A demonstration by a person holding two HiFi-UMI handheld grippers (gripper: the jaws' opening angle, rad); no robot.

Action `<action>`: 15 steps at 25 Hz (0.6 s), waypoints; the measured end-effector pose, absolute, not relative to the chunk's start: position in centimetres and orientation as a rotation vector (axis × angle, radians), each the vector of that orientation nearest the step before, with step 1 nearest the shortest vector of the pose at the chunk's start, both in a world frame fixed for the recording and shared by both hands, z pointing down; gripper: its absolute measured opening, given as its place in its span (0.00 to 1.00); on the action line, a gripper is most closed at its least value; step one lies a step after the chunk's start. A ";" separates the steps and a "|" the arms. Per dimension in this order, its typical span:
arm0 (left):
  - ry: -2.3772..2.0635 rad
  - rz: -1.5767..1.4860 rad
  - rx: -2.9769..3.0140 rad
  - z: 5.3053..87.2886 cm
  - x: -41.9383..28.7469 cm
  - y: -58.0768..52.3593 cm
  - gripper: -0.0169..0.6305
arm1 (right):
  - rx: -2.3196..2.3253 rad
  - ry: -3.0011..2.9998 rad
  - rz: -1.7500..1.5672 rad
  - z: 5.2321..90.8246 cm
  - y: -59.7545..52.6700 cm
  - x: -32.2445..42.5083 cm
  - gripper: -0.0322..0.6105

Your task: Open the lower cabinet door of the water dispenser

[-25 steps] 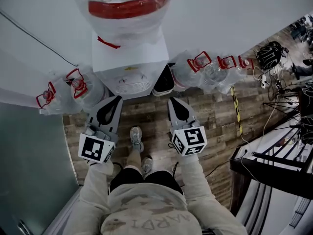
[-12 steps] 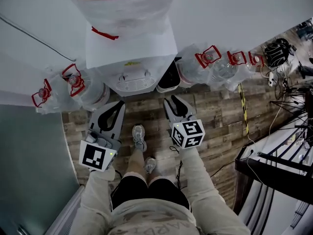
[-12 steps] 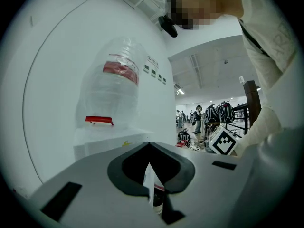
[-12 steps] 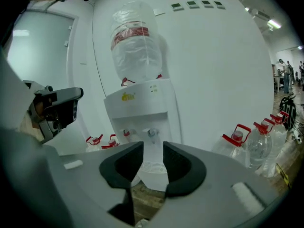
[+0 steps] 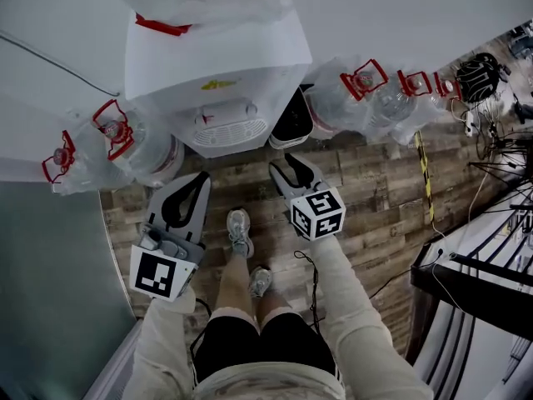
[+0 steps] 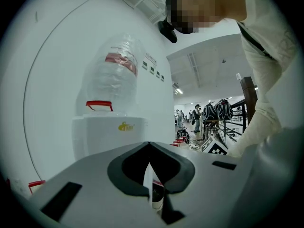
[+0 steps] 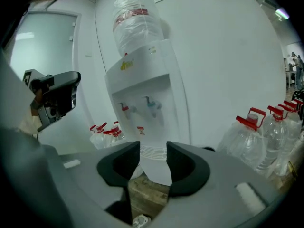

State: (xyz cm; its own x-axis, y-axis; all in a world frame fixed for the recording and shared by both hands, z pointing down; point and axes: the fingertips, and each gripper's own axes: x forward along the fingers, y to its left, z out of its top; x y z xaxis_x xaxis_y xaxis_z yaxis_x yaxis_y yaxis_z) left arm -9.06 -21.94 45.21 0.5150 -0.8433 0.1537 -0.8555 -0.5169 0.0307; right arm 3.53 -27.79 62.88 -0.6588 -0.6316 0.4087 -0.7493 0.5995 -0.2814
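Note:
The white water dispenser (image 5: 216, 65) stands against the wall with a wrapped bottle (image 7: 135, 18) on top and a drip tray (image 5: 229, 132) below its taps. Its lower cabinet door is hidden under the tray in the head view. In the right gripper view the white lower front (image 7: 156, 167) shows through the jaw gap. My left gripper (image 5: 200, 177) is shut and empty, a little before the dispenser's left corner. My right gripper (image 5: 281, 165) hangs by the dispenser's right front. Its jaws have just been opening and stand open with nothing between them.
Water bottles with red handles lie on the floor to the left (image 5: 125, 140) and right (image 5: 366, 98) of the dispenser. A black bin (image 5: 293, 119) stands close at its right side. The person's feet (image 5: 240, 232) are between the grippers. A dark railing and cables (image 5: 491, 248) fill the right.
Both grippers have sunk toward the floor in front of the dispenser, the right one more. The right gripper's jaws have parted. The dispenser's top has slid out of the head view.

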 end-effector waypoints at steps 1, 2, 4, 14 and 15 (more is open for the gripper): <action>-1.484 0.189 2.647 45.9 -9.1 -21.8 0.02 | 1.134 -2.561 0.648 63.8 -27.9 3.5 0.32; -1.482 0.196 2.649 46.6 -9.1 -21.8 0.02 | 1.140 -2.559 0.666 64.7 -28.2 3.4 0.32; -1.479 0.206 2.651 48.0 -9.1 -21.6 0.02 | 1.151 -2.550 0.689 66.5 -28.7 3.6 0.32; -1.463 0.238 2.646 54.7 -9.1 -20.8 0.02 | 1.106 -2.494 0.650 74.7 -30.3 3.7 0.41; -1.461 0.237 2.648 55.3 -9.1 -20.8 0.02 | 1.095 -2.489 0.655 75.5 -30.4 3.6 0.43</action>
State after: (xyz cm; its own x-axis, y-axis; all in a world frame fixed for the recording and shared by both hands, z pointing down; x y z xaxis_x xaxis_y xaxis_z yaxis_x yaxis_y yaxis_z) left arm -9.08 -20.78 55.28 0.5251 -0.8301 0.1877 -0.8469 -0.5315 0.0188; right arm 3.58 -30.45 75.50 -0.6439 -0.5972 0.4784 -0.7553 0.5961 -0.2725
